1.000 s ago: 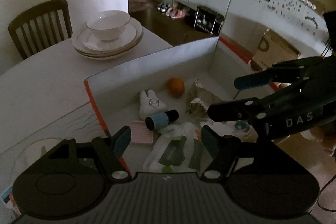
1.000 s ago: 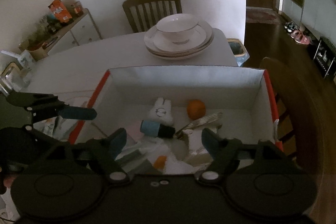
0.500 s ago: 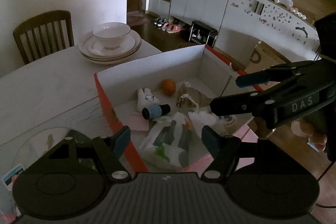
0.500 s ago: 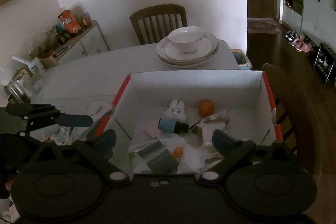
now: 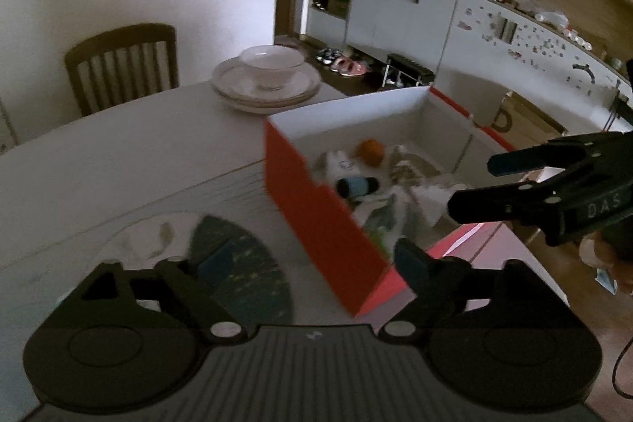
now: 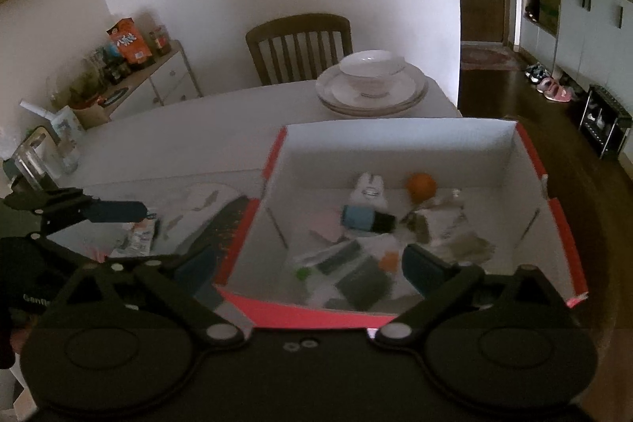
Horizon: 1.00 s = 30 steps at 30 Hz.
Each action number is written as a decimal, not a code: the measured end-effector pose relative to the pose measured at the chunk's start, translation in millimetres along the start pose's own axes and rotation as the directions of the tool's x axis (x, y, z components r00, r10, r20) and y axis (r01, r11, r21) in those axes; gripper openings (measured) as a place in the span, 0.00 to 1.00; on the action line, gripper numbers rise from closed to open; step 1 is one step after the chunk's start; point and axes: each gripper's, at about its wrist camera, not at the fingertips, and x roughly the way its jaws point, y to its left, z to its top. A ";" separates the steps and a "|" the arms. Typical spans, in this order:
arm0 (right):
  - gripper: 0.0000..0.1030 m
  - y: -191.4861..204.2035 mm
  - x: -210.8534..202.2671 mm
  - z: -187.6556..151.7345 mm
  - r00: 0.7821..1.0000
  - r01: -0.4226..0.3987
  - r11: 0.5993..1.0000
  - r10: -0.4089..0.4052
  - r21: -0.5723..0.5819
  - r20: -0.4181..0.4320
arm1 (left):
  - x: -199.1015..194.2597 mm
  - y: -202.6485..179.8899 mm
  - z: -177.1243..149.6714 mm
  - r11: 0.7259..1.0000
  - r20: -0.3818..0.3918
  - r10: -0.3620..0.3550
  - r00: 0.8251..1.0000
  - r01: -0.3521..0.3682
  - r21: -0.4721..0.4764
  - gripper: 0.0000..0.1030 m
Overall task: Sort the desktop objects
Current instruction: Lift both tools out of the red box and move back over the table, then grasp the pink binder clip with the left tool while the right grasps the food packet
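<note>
The big red cardboard box with white insides sits in the middle of the right wrist picture. Inside it lie a small orange ball, a white bunny toy and a blue and black tube. The left claw and the right claw are both wide open and hold nothing.

Box red outside, white inside; orange ball; white plush; blue-black cylinder.
</note>
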 end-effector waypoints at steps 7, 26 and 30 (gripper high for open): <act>0.98 42.9 11.5 -4.0 1.000 0.000 1.000 0.000 -0.004 -0.005 | -20.8 39.5 -17.7 0.998 0.009 0.055 0.998 -0.055 -0.018 1.00; 0.98 152.7 64.5 3.4 1.000 -0.017 0.999 0.016 -0.039 -0.027 | -53.2 140.9 -72.4 0.985 -0.033 0.147 0.989 -0.149 -0.082 1.00; 0.98 175.9 80.2 3.0 0.999 -0.026 0.998 0.024 -0.063 -0.037 | -54.3 156.1 -82.4 0.982 -0.044 0.159 0.986 -0.163 -0.098 1.00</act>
